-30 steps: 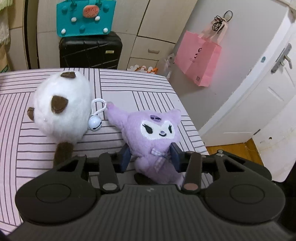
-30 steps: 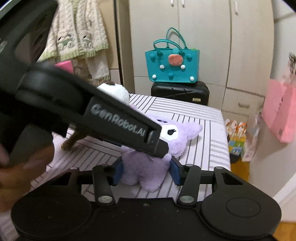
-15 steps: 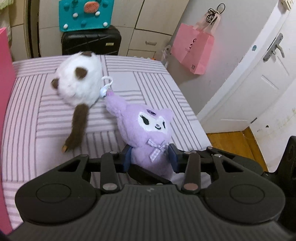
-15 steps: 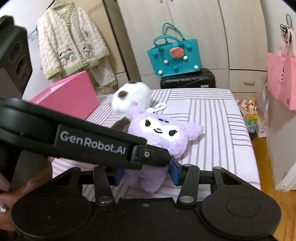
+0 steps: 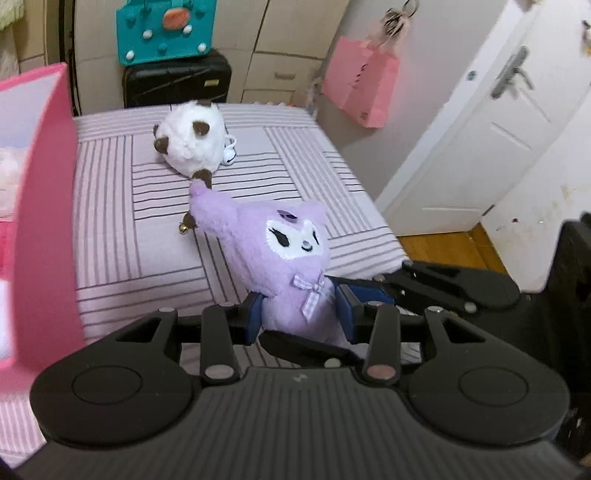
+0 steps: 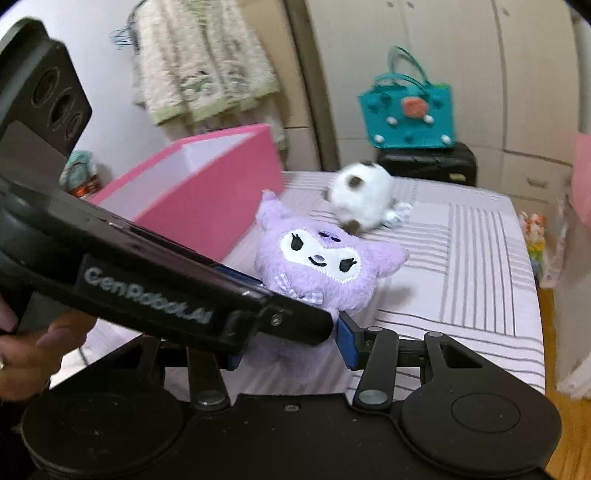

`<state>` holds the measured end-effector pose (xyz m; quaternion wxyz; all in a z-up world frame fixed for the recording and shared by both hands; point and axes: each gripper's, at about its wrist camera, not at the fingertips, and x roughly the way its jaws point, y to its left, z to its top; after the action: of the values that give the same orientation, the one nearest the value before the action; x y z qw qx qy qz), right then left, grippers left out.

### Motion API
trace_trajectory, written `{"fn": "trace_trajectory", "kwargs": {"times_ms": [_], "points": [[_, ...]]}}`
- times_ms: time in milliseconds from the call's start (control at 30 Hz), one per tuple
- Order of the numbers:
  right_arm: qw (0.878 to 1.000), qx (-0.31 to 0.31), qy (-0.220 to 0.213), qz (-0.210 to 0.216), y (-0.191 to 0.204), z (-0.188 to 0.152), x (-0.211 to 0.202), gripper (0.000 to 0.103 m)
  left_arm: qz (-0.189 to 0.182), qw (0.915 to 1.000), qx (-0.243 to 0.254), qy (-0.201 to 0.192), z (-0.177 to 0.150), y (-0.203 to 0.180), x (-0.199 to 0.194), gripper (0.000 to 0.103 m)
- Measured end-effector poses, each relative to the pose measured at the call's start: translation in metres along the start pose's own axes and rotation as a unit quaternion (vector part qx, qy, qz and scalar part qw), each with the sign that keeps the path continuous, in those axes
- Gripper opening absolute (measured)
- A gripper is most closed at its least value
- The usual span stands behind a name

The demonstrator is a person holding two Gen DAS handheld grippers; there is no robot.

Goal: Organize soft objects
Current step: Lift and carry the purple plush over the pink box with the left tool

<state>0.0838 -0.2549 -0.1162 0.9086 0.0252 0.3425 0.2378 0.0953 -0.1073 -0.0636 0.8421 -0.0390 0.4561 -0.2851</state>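
Observation:
A purple plush [image 5: 284,251] with a white face and a checked bow hangs above the striped bedspread [image 5: 122,236]. My left gripper [image 5: 301,317] is shut on its lower body, blue pads pressed into both flanks. From the other side my right gripper [image 6: 291,350] is shut on the same plush [image 6: 317,266], partly hidden behind the left tool's black housing [image 6: 147,288]. A white plush [image 5: 192,142] with brown patches lies farther back on the bed, also visible in the right wrist view [image 6: 360,199]. An open pink box [image 6: 207,206] stands just left of the purple plush.
The pink box's wall [image 5: 44,221] fills the left edge. Behind the bed, a teal bag [image 5: 166,29] sits on a black suitcase [image 5: 177,81]. A pink paper bag [image 5: 362,85] hangs by a white door [image 5: 480,147]. A hand [image 6: 33,350] holds the left tool.
Both grippers have lifted the purple plush off the bedspread and carried it away from the white plush. The pink box has come into view on the left.

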Motion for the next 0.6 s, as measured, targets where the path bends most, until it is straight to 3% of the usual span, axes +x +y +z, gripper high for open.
{"fn": "trace_trajectory", "kwargs": {"times_ms": [333,600], "points": [[0.995,-0.075,-0.017,0.063,0.06,0.014,-0.046,0.054,-0.005,0.9999,0.009,-0.013,-0.019,0.015,-0.079,0.04],[0.985,-0.113,0.013,0.126,0.103,0.035,-0.04,0.054,-0.01,0.9995,-0.027,-0.014,-0.029,0.062,-0.124,0.041]]}}
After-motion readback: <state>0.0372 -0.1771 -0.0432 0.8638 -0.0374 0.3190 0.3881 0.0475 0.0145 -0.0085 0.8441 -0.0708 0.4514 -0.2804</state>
